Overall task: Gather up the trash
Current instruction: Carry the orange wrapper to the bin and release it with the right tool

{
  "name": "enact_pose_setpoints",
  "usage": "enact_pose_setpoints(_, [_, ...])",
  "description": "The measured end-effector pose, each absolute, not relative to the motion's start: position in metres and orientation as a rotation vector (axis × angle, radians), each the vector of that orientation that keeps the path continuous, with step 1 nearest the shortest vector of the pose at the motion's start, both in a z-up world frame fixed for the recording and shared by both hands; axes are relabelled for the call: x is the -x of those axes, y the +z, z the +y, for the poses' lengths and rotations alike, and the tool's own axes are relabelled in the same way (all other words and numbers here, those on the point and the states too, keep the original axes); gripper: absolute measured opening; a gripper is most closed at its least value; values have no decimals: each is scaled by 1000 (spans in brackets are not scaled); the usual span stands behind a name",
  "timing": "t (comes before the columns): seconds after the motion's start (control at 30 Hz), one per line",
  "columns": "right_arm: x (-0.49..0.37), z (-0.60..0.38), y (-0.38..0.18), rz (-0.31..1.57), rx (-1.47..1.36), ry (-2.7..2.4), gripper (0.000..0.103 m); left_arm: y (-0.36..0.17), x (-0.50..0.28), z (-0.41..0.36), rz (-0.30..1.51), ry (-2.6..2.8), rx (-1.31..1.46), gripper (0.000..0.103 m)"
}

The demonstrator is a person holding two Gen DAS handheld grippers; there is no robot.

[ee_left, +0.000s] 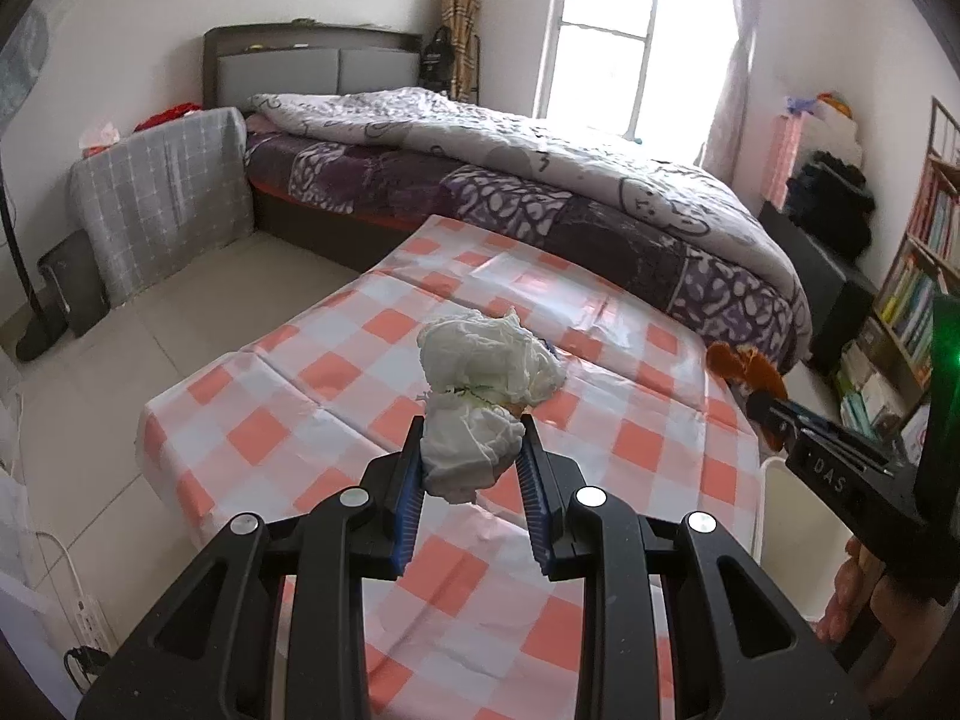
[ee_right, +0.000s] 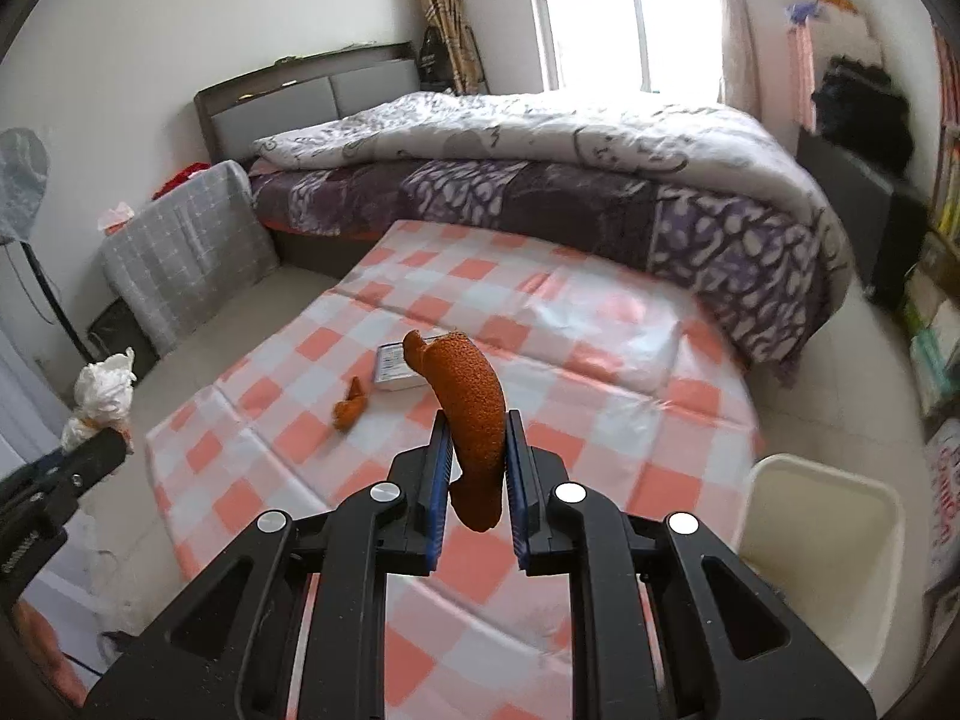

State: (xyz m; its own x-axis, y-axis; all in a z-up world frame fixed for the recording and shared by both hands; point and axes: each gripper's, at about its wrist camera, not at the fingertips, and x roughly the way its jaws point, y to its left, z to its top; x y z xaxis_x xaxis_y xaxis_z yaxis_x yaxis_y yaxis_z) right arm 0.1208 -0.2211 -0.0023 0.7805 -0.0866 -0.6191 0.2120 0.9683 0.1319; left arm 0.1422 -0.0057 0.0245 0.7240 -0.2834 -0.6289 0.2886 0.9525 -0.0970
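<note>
My left gripper (ee_left: 469, 433) is shut on a crumpled white tissue wad (ee_left: 480, 396) and holds it above the checkered table (ee_left: 312, 384). The wad also shows at the left edge of the right wrist view (ee_right: 102, 396). My right gripper (ee_right: 475, 427) is shut on a long piece of orange peel (ee_right: 471, 414), raised above the table (ee_right: 600, 360). That peel shows at the right of the left wrist view (ee_left: 747, 369). A smaller orange peel piece (ee_right: 350, 405) lies on the table beside a small flat box (ee_right: 396, 367).
A white bin (ee_right: 822, 546) stands on the floor at the table's right edge, also seen in the left wrist view (ee_left: 798, 540). A bed (ee_left: 510, 180) runs along the table's far side. A bookshelf (ee_left: 918, 300) stands at the right.
</note>
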Motion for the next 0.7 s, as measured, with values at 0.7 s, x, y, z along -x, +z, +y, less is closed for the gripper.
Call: enact_pose_setpoints(0.7, [-68, -334, -3, 714, -334, -350, 17, 19, -118, -109, 683, -451, -137, 29])
